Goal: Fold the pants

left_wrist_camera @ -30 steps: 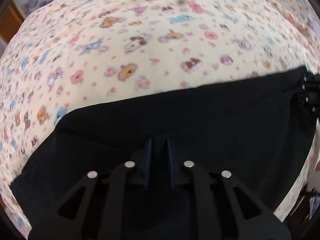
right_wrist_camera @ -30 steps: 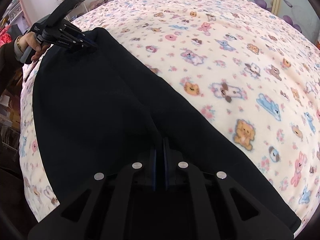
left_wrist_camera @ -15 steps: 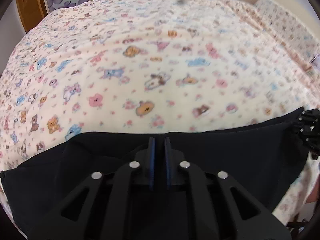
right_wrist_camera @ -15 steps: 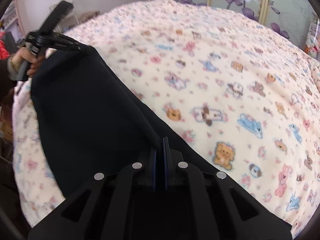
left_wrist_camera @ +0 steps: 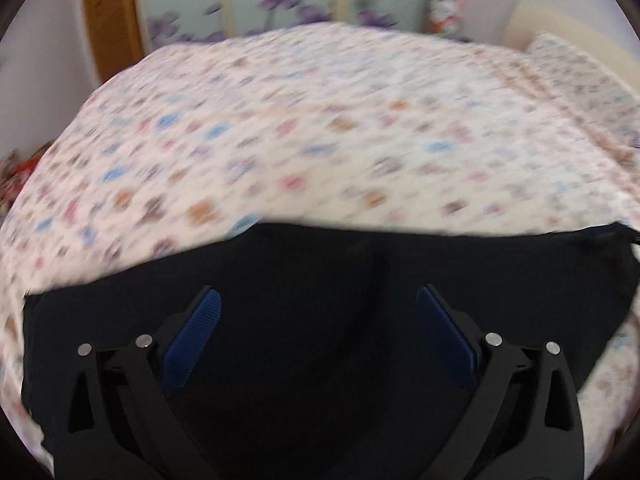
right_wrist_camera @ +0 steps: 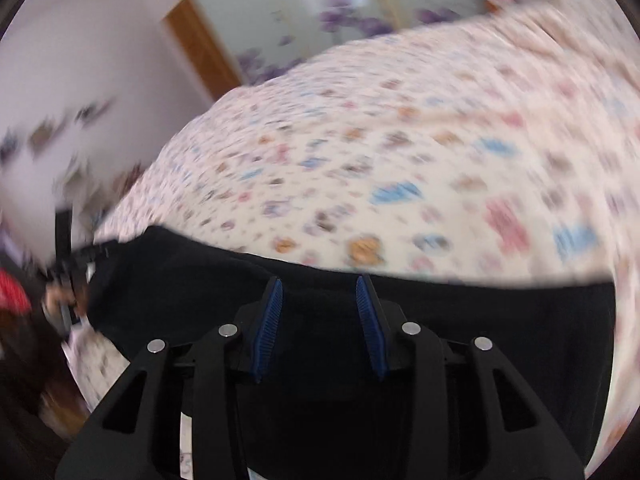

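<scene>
Your left gripper (left_wrist_camera: 318, 300): fingers wide apart over black pants (left_wrist_camera: 312, 268). Your right gripper (right_wrist_camera: 319, 286): fingers apart, nothing between. Pants lie on patterned bedspread (left_wrist_camera: 320, 120).

We see the bedspread (left_wrist_camera: 320, 128) all smeared, so its little pictures are just colored blobs. The black pants (left_wrist_camera: 304, 280) run off the bottom edge in both views. At the left edge of the right wrist view, the left gripper (right_wrist_camera: 70, 264) is too blurry to make out.
</scene>
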